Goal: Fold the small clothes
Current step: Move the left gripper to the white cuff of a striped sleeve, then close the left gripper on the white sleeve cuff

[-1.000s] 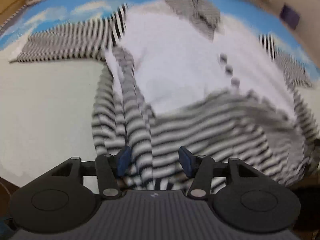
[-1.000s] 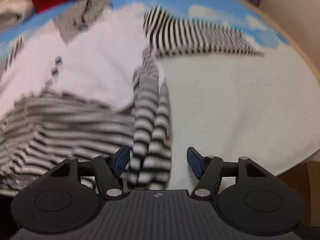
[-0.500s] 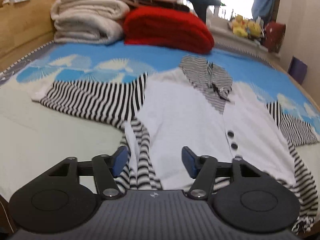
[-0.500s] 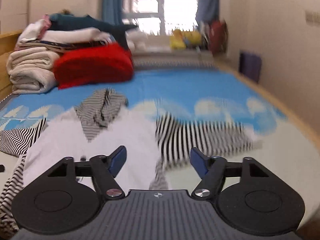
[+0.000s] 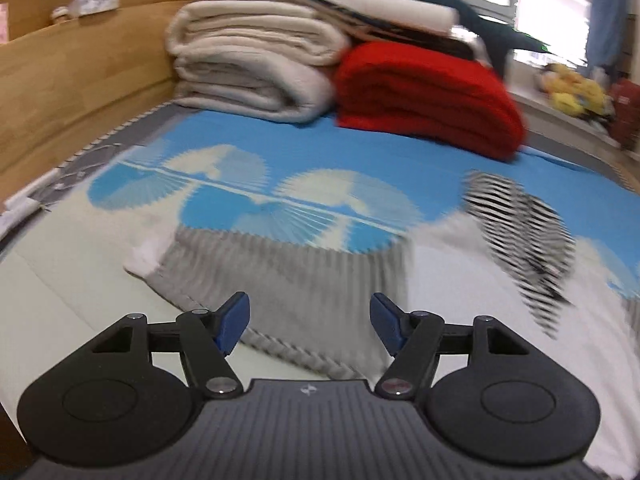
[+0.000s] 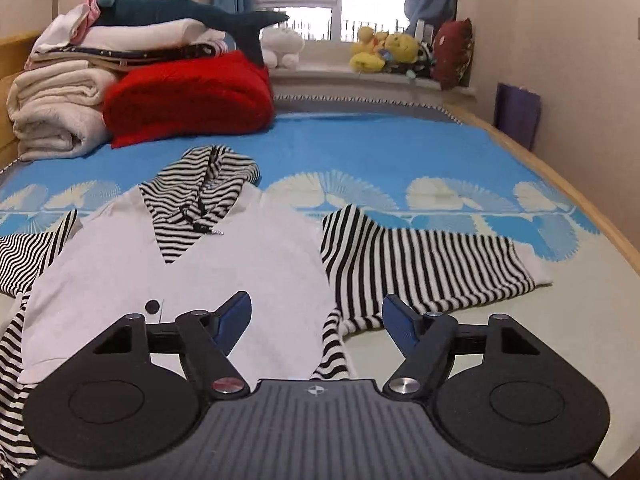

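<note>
Garment (image 6: pixel 224 268) lay spread flat, front up, on the bed (image 6: pixel 360 148), both striped sleeves out to the sides; folding judged barely begun. Left hand-held gripper (image 5: pixel 310 322) and right hand-held gripper (image 6: pixel 316 322) had just been opening; both stood spread with nothing between the jaws. Next move likely calls for pinching a sleeve (image 6: pixel 424 264) cuff and carrying it across the white body. Blue shell-patterned cover; stacked blankets (image 6: pixel 60 108) and window behind.

Garment (image 6: pixel 248 264) before blanket stack (image 6: pixel 60 116)
</note>
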A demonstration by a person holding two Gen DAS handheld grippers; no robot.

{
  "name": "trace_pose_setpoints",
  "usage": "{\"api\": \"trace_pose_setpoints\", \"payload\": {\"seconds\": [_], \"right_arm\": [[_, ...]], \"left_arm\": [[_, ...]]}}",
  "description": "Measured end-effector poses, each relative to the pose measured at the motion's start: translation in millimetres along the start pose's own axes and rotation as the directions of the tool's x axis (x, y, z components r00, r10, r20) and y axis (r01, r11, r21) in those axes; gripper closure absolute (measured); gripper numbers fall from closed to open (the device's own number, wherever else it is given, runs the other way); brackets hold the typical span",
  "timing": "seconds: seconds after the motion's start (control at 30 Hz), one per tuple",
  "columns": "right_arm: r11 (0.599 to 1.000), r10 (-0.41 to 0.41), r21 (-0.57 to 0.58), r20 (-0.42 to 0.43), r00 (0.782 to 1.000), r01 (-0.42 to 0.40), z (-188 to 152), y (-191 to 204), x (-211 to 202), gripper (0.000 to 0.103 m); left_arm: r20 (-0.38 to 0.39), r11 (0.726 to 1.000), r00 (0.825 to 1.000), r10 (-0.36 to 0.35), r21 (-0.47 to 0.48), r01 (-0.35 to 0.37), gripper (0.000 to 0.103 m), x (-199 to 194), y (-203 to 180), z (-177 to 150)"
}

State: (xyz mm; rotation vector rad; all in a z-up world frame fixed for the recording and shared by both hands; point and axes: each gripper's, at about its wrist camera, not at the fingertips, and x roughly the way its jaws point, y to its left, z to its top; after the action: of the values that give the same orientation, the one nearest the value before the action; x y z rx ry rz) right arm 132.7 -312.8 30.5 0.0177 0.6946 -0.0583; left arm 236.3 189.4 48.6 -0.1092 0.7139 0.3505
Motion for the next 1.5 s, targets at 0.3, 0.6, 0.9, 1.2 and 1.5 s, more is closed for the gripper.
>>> {"api": "trace_pose_setpoints", "payload": {"seconds": [0.3,0.6,0.9,1.2,1.5], "right_arm": [[1.0,-0.024,-0.01,-0.062,0.998,0.024,2,1,18,0.027],[0.996,-0.05,-0.074,-0.106,0.993,0.043,13,14,39,0.025],[0.987,-0.041,-0.16,-0.09,0.995,0.026,18,43,42,0.025],[0.987,-0.065,-0.155,-0.073,0.995,0.053,24,43,35,0.025],[0.987,-0.065,-0.154,-0.065,0.996,0.054,22,40,28,0.025]], "left_arm": [[-0.151,0.97,0.978,0.147,-0.17,-0.172,0.031,121,94,-16],[-0.213,0.915,0.97,0.117,-0.358,-0.189,0.025,171,156,-20],[-0.166,0.916,0.985,0.051,-0.385,-0.112,0.098,186,167,-14],[-0.206,0.78,0.97,0.131,-0.583,-0.229,0.098,141,185,-28],[-0.209,0.626,0.977,0.031,-0.759,-0.182,0.079,156,216,-43]]}}
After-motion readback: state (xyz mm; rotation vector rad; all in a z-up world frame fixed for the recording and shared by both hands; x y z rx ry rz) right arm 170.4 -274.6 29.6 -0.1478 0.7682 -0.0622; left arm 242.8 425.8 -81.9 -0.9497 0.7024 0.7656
